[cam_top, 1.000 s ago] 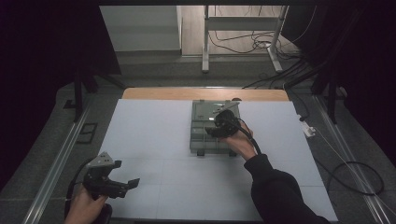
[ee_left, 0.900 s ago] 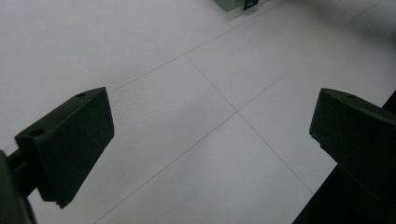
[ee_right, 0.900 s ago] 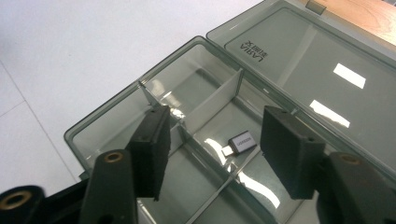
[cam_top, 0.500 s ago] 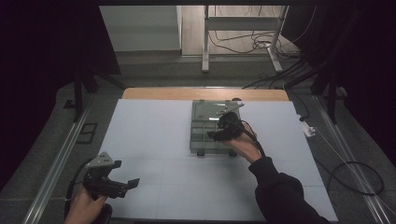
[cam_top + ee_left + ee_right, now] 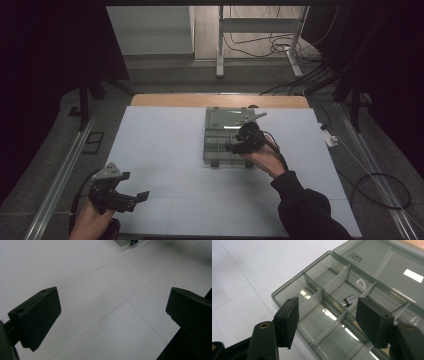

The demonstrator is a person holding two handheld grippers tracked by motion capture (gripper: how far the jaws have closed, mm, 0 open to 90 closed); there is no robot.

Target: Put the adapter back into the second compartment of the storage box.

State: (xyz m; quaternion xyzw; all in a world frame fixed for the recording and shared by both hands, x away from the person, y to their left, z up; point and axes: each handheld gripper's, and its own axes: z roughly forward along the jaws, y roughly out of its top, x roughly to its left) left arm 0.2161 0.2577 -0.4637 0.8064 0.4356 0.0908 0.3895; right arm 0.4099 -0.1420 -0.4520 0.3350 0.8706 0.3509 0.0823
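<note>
While my right gripper (image 5: 325,322) hangs over the open compartment box (image 5: 225,135) in the middle of the white surface (image 5: 165,150), its empty jaws have just been opening above a small adapter (image 5: 347,300) lying in one compartment. My left gripper (image 5: 131,198) gapes empty near the surface's front left corner.

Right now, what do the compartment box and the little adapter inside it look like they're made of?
The compartment box looks like smoky translucent plastic, glossy: light glints off its dividers and the table shows through. The little adapter seems grey plastic or metal with a shiny metal plug tip; too small to be sure.
</note>
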